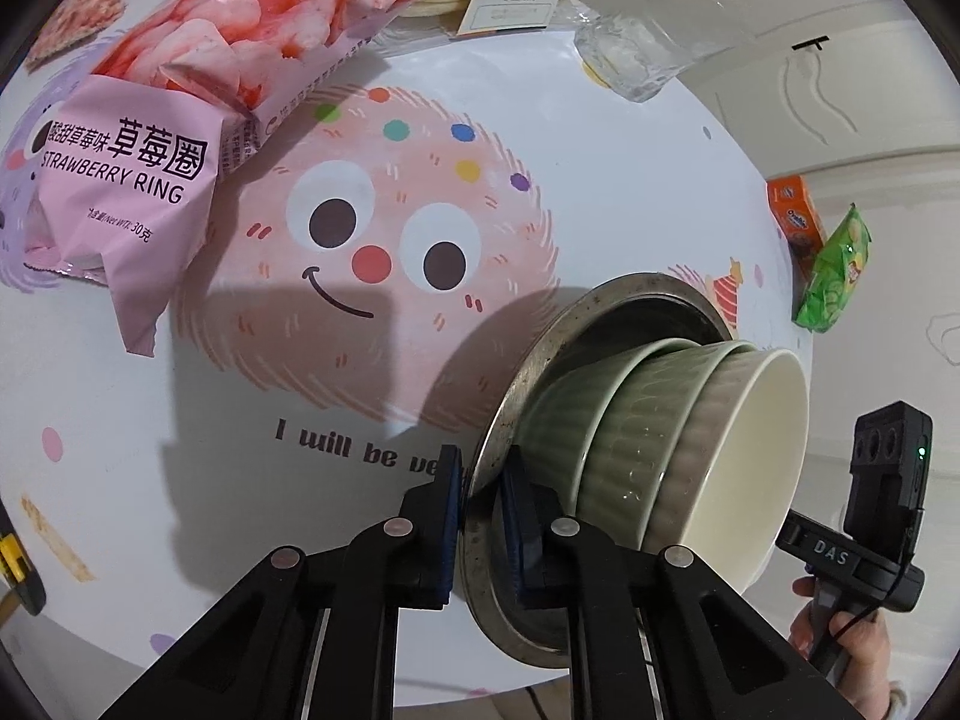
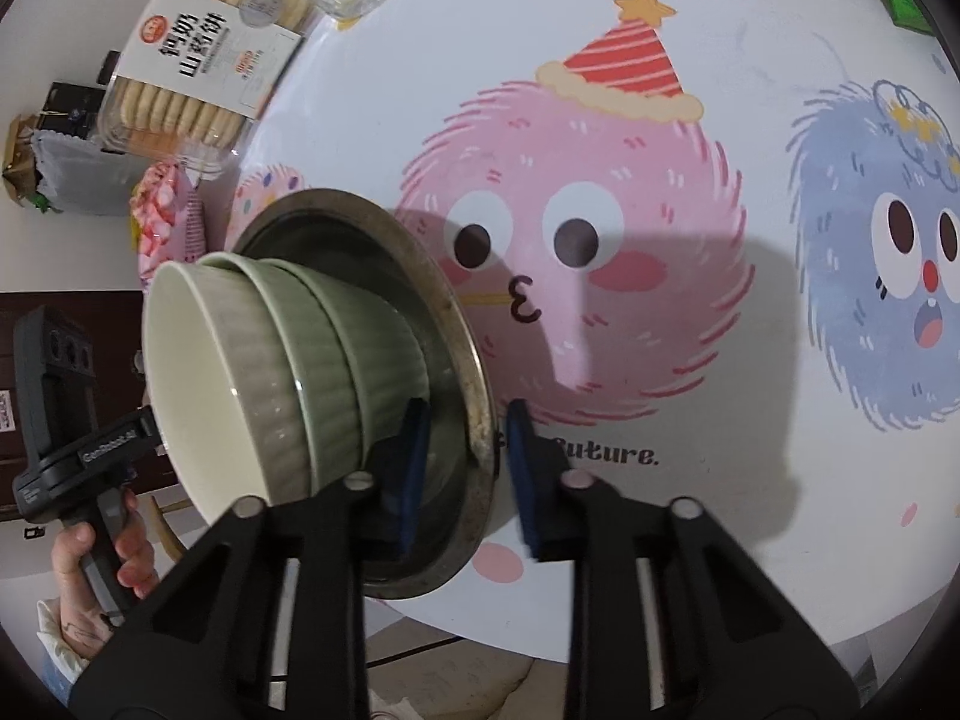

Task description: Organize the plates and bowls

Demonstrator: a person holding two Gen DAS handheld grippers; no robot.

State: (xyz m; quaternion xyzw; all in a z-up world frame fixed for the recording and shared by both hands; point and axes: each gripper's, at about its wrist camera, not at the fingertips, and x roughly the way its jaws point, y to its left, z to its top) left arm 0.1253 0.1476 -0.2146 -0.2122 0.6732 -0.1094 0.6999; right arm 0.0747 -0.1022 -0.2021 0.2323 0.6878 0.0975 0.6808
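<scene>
Left gripper [image 1: 482, 516] clamped on rim of round dull metal plate [image 1: 534, 354]; right gripper [image 2: 470, 471] fingers straddle opposite rim, contact unclear. Three nested ribbed green ceramic bowls [image 1: 654, 432] rest on plate, above cartoon-printed white table [image 1: 600, 180].

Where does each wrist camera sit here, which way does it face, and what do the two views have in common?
Left wrist: on the left gripper, looking along its fingers, which pinch the metal plate rim; the tablecloth lies beyond, and the person's right hand shows at lower right.
Right wrist: on the right gripper, fingers either side of the same rim from the opposite side; the left hand shows at lower left.
Shared: plate, stacked bowls, strawberry ring bag, biscuit box.
</scene>
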